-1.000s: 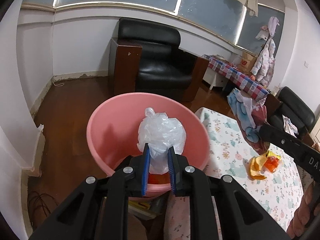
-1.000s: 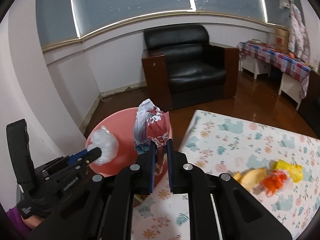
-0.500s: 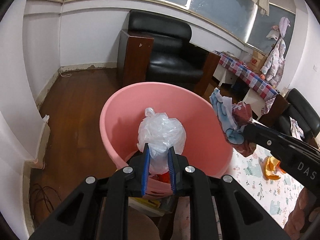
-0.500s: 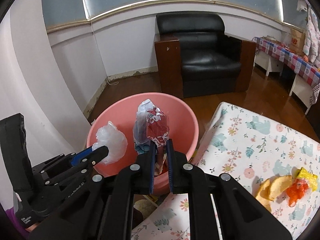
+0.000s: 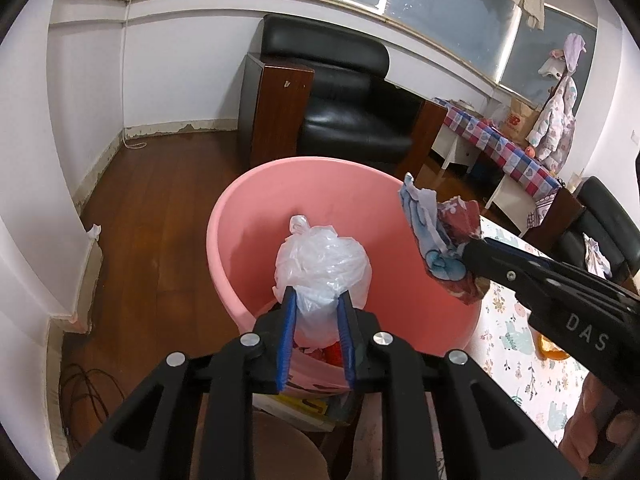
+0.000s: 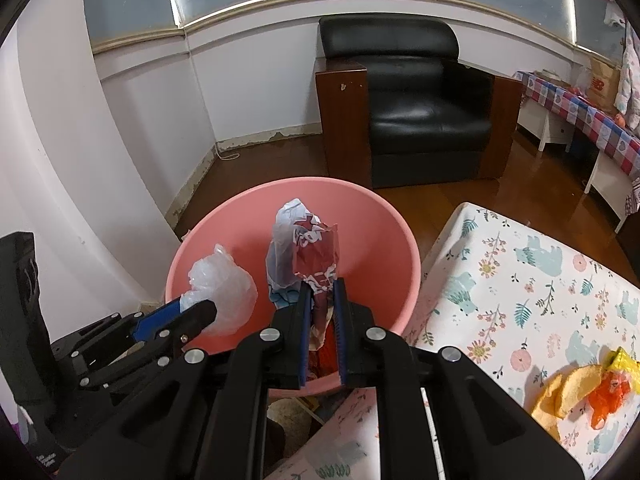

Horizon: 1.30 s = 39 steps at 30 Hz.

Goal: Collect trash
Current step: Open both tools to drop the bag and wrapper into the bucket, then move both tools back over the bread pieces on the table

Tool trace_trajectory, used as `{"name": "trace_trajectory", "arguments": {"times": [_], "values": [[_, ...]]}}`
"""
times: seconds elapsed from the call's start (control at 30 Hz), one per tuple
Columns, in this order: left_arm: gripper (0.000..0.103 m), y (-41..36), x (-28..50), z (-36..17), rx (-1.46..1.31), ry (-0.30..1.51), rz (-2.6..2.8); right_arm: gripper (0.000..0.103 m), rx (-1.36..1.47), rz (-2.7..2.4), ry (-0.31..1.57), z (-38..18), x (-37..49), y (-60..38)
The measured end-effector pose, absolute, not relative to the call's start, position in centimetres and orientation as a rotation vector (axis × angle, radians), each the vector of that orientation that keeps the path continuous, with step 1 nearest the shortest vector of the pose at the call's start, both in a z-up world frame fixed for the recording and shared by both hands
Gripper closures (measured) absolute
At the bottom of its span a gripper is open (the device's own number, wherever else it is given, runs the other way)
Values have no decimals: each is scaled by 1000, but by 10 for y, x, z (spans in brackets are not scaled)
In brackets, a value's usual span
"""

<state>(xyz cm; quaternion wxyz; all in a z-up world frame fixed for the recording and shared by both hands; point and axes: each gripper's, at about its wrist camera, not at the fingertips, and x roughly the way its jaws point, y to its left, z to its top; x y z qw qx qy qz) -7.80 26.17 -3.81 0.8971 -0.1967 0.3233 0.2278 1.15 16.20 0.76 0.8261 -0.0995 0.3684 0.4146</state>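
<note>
Both tools hang over the pink bin [image 5: 320, 184] so stuff drops straight in: left tool [image 5: 316, 312] is opening around its knotted plastic bag [image 5: 324, 264], right tool [image 6: 320, 300] is clamped on a crumpled wrapper [image 6: 308, 256].

Both tools are matte black plastic. The left gripper [image 5: 316, 298] has two angular fingers lined with ribbed blue pads [image 5: 289, 320], and round silver screw heads [image 5: 383, 337] sit along its black linkage bars. The right gripper [image 6: 320, 286] is built alike, and on its side white letters [image 5: 582, 330] read "DAS". A purple sleeve edge [image 6: 10, 436] shows at the near left.
</note>
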Motion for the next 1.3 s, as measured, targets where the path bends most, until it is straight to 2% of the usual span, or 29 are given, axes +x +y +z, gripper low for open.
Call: {"name": "trace_trajectory", "arguments": {"times": [0.27, 0.33, 0.4, 0.5, 0.53, 0.83, 1.3], "values": [[74, 263, -80, -38, -413, 668, 488, 92, -227, 867, 778, 4, 12, 166], [66, 262, -81, -37, -409, 662, 486, 91, -223, 869, 781, 4, 12, 166], [63, 262, -82, -36, -408, 655, 487, 87, -216, 867, 785, 4, 12, 166], [62, 262, -84, -35, -411, 653, 489, 74, -205, 872, 783, 5, 13, 164], [62, 262, -85, -35, -411, 653, 490, 73, -198, 874, 781, 6, 13, 162], [57, 256, -86, -24, -383, 642, 484, 72, -157, 883, 764, 16, 11, 143], [57, 223, -86, 2, -325, 604, 409, 72, -122, 804, 689, 43, -6, 60]]}}
